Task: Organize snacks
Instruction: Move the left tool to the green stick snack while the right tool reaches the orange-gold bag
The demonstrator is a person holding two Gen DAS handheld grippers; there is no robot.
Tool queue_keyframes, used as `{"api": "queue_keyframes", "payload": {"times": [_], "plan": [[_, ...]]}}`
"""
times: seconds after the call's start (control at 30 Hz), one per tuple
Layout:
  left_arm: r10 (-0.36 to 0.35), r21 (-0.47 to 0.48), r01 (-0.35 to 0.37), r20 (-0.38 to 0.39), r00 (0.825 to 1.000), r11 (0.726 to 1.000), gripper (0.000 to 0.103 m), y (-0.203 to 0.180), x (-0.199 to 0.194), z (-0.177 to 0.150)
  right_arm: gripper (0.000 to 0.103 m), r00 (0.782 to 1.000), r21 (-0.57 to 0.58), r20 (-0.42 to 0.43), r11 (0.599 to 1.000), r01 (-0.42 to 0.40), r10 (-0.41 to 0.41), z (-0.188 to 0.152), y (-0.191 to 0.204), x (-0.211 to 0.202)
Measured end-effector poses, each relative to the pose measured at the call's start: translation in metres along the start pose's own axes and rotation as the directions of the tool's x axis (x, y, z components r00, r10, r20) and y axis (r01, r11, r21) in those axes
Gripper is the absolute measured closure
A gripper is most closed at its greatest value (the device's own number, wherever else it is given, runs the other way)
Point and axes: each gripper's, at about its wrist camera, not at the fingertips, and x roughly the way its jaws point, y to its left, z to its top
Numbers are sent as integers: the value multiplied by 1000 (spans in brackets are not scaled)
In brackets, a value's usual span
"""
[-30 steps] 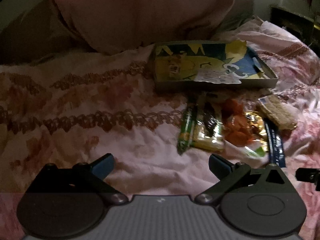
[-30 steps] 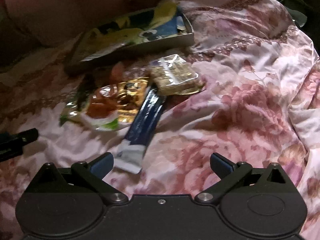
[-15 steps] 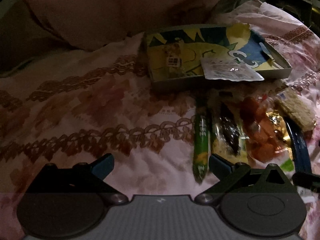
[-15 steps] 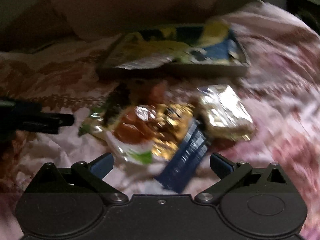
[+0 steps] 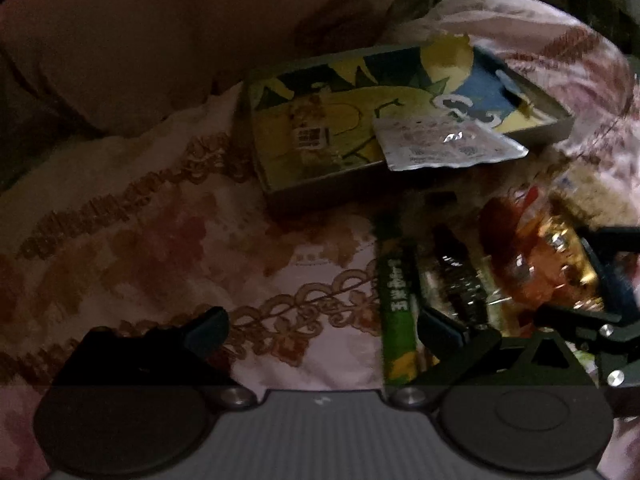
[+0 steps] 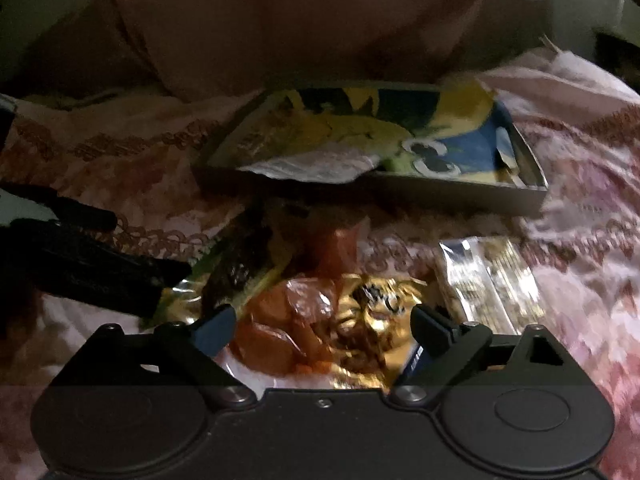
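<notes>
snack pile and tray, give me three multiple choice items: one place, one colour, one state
1. Where does the silver foil packet lie?
A. under the pillow
B. over the tray's front edge
C. in the left claw

2. What colour is the long stick pack by the left claw?
A. green
B. white
C. purple

3. How is the right claw?
A. shut on the tray
B. out of view
C. open over the orange-gold snack bag

B: it overhangs the rim. A: green wrapper. C: the jaws, just closing a little, stand wide, the bag not pinched.
</notes>
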Motion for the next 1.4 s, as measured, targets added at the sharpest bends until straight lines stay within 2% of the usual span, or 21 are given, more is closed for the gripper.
{"api": "queue_keyframes", "payload": {"times": [0.07,0.23,0.43,0.63,0.87,0.97,1.03,1.13,1.33,1.4], "plan": [[1,-3,-1,1,1000,1000,3,1,0,0,11,1000,7,-1,1000,-17,17,-1,0,3],[-54,6,54,-5,999,999,13,-2,4,-4,12,998,40,-37,998,-50,51,-4,1,12],[-67,13,67,6,998,998,21,-5,4,-6,13,999,7,-31,1000,-25,25,-6,8,14],[-57,10,58,-15,998,998,22,-8,12,-6,10,999,9,-40,1000,1,-1,-8,10,17],[-83,-42,82,-26,996,996,22,-2,16,-5,9,999,11,-41,1000,10,-10,-7,9,18],[-76,-32,75,-25,997,997,24,-3,15,-4,17,999,-3,-32,1000,9,-9,-7,13,14],[-75,-28,74,-24,997,997,26,-5,15,-4,27,1000,-25,-24,1000,5,-6,-7,18,12],[-76,-22,75,-20,997,997,33,-7,13,-5,37,1000,-37,-25,999,-9,8,-7,22,9],[-89,60,89,1,996,994,66,-21,5,-7,42,1000,-19,-23,1000,-15,15,-8,20,5],[-88,81,88,1,996,993,73,-26,2,-9,43,1000,-13,-23,1000,-12,11,-8,21,2]]}}
